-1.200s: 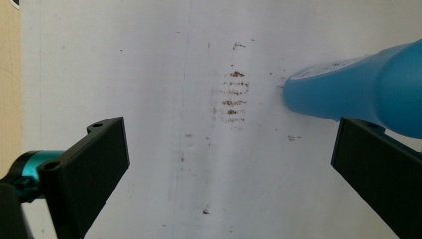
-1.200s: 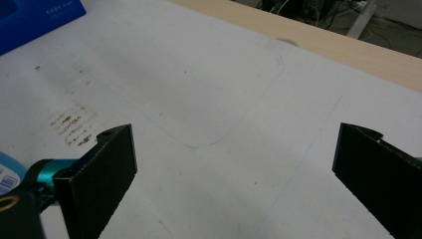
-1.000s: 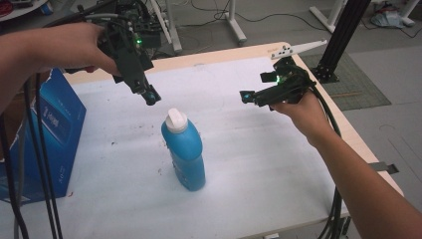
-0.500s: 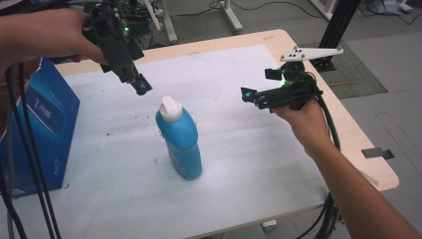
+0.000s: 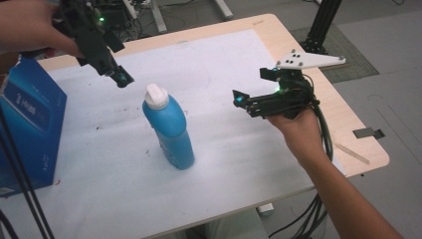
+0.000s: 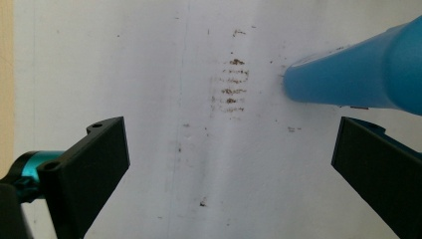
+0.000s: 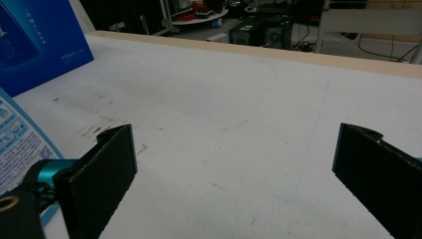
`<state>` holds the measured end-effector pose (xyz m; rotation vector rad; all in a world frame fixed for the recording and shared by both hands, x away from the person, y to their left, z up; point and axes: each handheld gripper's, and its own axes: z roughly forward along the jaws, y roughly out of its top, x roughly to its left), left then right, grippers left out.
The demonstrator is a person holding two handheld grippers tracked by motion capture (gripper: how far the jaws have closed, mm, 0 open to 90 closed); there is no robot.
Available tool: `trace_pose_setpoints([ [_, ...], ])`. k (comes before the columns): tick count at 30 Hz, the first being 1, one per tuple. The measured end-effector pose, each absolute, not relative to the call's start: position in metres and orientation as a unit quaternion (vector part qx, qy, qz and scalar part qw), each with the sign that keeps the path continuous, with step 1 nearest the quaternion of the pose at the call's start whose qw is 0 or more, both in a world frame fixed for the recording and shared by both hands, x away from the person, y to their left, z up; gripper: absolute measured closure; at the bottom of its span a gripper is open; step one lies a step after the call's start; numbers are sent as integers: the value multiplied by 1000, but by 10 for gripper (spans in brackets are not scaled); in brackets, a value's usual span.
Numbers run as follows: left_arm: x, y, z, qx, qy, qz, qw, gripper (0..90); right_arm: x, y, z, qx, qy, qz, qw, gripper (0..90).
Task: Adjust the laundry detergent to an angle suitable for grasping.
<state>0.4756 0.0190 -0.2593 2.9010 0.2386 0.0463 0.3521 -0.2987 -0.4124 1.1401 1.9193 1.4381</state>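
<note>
- Left gripper: black, angular frame with a small green light near the top and a teal glint at the tip.
- Its jaws in the left gripper view are flat black blocks; a teal metal collar and small screw holes sit at the base of one.
- Right gripper: black body, teal-lit tip, green light — topped by a grey three-cornered plate with dark dots.
- Black cables trail from both — thick, bundled.
- Forearms bare, no sleeves visible.
</note>
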Motion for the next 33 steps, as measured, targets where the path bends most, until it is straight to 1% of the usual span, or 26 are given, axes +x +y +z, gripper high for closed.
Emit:
trace_pose_setpoints([
  [18,472,25,-266,990,84,12,115,17,304,-274,-408,425,693,511,281,28],
  [33,467,32,-270,989,88,11,115,17,269,-259,-402,439,687,496,299,28],
])
